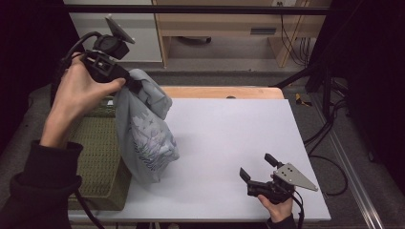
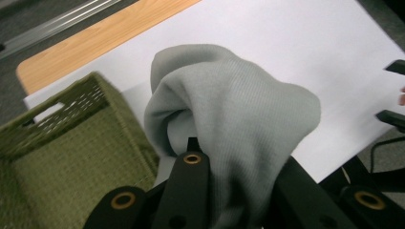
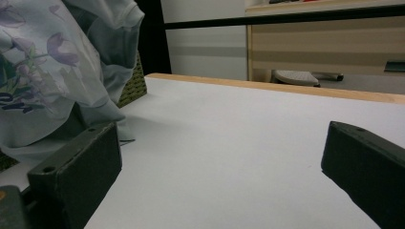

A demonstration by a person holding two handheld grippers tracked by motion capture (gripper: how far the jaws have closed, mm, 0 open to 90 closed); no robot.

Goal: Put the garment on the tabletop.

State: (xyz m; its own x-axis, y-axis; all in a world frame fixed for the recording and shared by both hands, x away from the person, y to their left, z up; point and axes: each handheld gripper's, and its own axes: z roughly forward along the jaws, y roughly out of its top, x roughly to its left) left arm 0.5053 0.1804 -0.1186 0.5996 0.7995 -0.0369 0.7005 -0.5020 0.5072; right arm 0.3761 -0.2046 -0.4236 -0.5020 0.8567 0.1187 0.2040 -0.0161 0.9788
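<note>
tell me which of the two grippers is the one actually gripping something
The left gripper, raised over the green basket, is shut on the grey printed garment. The right gripper sits low with its jaws apart, holding nothing.

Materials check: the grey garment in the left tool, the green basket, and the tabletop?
Garment: looks like soft knit cotton jersey, matte; fine ribbed weave in the left gripper view, floral print, drapes limp from the left tool.
Basket: appears woven fabric or cord, olive, matte; coarse weave texture.
Tabletop: smooth white matte sheet, probably laminate or paper, over a wood-look board at the far edge.

Dark sleeves (image 1: 45, 183), black tools (image 1: 260, 166).
</note>
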